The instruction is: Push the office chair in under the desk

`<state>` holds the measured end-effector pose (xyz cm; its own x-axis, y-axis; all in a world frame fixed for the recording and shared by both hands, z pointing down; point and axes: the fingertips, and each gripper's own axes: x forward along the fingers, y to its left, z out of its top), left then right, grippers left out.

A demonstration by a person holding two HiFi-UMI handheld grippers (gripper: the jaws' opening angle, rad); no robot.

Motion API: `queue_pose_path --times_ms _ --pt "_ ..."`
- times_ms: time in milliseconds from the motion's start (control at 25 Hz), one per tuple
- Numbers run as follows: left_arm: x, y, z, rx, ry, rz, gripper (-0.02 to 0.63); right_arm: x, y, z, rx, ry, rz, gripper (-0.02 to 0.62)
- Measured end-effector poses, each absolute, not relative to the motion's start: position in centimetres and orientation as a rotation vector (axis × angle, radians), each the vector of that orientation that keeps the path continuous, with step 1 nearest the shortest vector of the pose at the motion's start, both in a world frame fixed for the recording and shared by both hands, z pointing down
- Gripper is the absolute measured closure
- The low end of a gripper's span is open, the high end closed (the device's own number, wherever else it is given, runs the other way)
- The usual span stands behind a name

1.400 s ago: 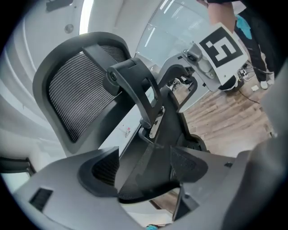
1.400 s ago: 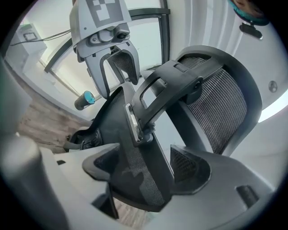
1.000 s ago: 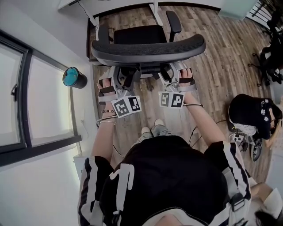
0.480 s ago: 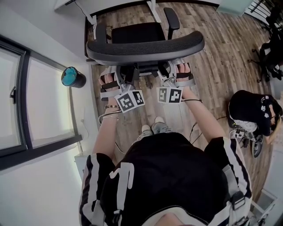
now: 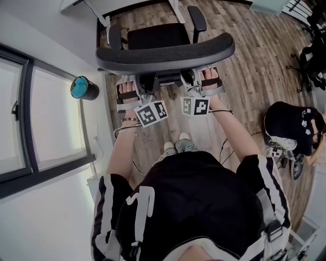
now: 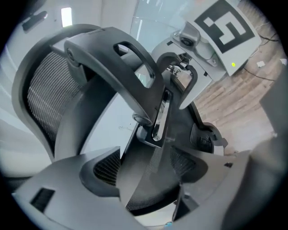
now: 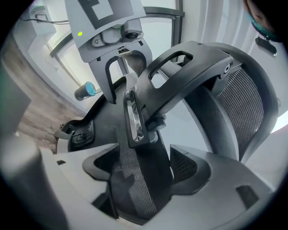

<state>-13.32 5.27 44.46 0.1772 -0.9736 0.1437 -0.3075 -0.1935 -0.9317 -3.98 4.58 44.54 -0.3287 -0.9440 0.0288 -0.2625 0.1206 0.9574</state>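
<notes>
Backrest (image 5: 165, 53) of office chair (image 5: 153, 38) hiding tips, left tool (image 6: 146, 179), right tool (image 7: 144, 175) clamping its frame

In the head view, the jaws of the left gripper (image 5: 133, 96) and the right gripper (image 5: 201, 82) are hidden beneath the backrest (image 5: 165, 51) of the chair (image 5: 155, 36), and its base cannot be seen. The desk (image 5: 117, 5) is cut off by the top edge. A person (image 5: 290, 130) is clipped by the right edge. In both gripper views the backrest is cropped and the jaws are blurred.
</notes>
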Motion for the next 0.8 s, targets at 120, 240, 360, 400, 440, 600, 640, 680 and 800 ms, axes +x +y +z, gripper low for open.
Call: queue_pose_path --times_ms 120,240,360,400,440,600,640,680,800 --pt "-13.2 5.3 43.9 -1.628 1.252 -1.006 0.306 -3.8 4.5 44.5 1.17 -1.709 -1.262 0.261" --pt "-13.1 5.1 43.9 -1.616 1.258 -1.009 0.31 -3.9 4.2 44.4 1.161 -1.724 -1.283 0.262" --pt "-13.0 5.0 43.8 -1.629 1.264 -0.994 0.31 -4.1 3.7 44.0 1.18 -1.76 -1.296 0.262" --pt "-12.9 5.1 43.8 -1.634 1.264 -0.986 0.31 -4.1 3.6 43.9 1.191 -1.77 -1.292 0.262" --pt "-12.8 5.1 43.8 -1.633 1.264 -0.982 0.312 -4.1 3.6 43.9 1.202 -1.777 -1.287 0.262" --pt "-12.7 4.9 43.5 -1.578 1.275 -0.971 0.355 -3.7 3.4 44.0 1.183 -1.745 -1.314 0.264" --pt "-12.8 4.8 43.4 -1.564 1.281 -0.97 0.361 -3.7 3.3 44.0 1.172 -1.737 -1.323 0.264" --pt "-12.8 4.6 43.4 -1.553 1.286 -0.972 0.364 -3.8 3.3 44.0 1.163 -1.733 -1.327 0.265" --pt "-12.7 4.0 43.4 -1.543 1.298 -0.981 0.364 -3.6 2.7 44.1 1.153 -1.73 -1.323 0.265"
